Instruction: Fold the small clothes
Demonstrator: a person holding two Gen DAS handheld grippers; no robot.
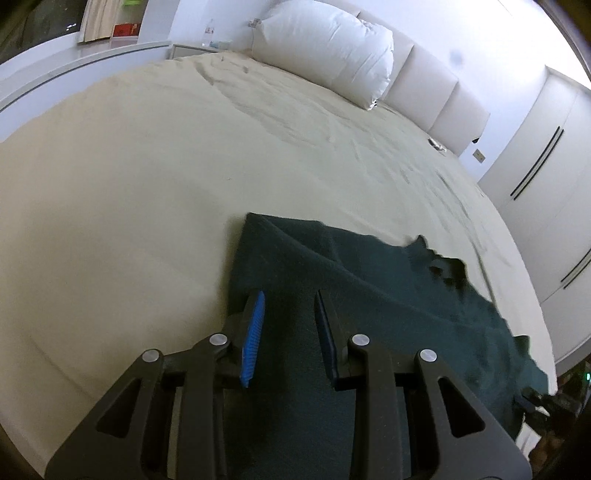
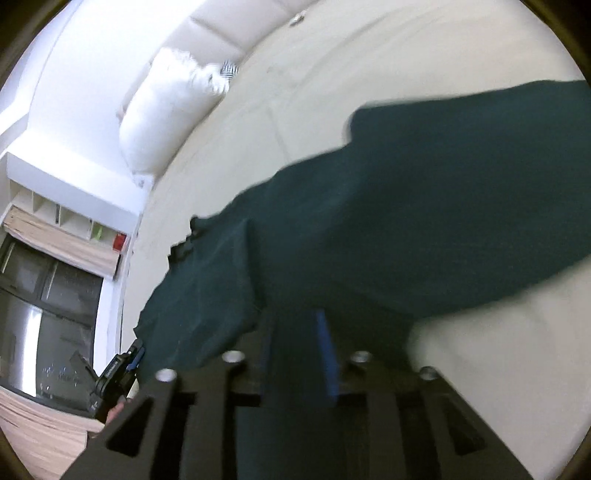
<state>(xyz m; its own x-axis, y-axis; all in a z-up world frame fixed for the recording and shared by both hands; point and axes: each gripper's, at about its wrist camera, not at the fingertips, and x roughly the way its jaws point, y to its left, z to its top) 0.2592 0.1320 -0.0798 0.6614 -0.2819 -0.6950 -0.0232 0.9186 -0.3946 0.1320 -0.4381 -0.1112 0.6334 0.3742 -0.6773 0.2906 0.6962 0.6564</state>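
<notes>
A dark green garment (image 1: 388,295) lies spread on the cream bed sheet (image 1: 129,206), near the bed's front edge. My left gripper (image 1: 290,299) is open, its blue-padded fingers apart over the garment's left part. In the right wrist view the same garment (image 2: 424,206) fills the middle and looks blurred. My right gripper (image 2: 295,321) is low over the garment, its fingers apart with dark cloth showing between them. I cannot tell whether it pinches the cloth. The left gripper (image 2: 129,360) shows at the lower left of that view, at the garment's edge.
A white pillow (image 1: 325,51) leans on the padded headboard (image 1: 436,96). A nightstand with a bottle (image 1: 208,33) stands at the back left. White wardrobe doors (image 1: 546,177) are on the right. A dark window (image 2: 44,314) and wooden floor (image 2: 33,435) lie beyond the bed edge.
</notes>
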